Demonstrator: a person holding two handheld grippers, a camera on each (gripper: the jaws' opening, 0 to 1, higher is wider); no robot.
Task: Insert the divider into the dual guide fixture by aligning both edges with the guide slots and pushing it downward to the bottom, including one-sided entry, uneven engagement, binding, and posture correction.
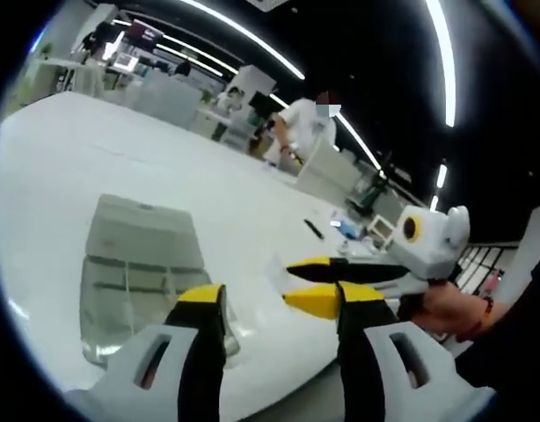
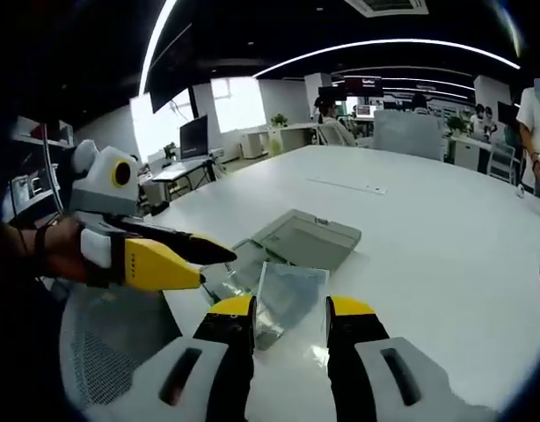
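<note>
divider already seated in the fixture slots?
No: in the right gripper view the divider lies flat on the table beside the fixture.

My left gripper [image 1: 274, 303] hangs with its yellow-tipped jaws spread apart and nothing between them. My right gripper [image 2: 288, 309] is likewise parted and empty. In the right gripper view the left gripper comes in from the left, jaws pointing rightward, my hand [image 2: 63, 251] wrapped round its grip. In the left gripper view the right gripper enters from the right, jaws pointing leftward, held by my other hand [image 1: 450, 308].
</note>
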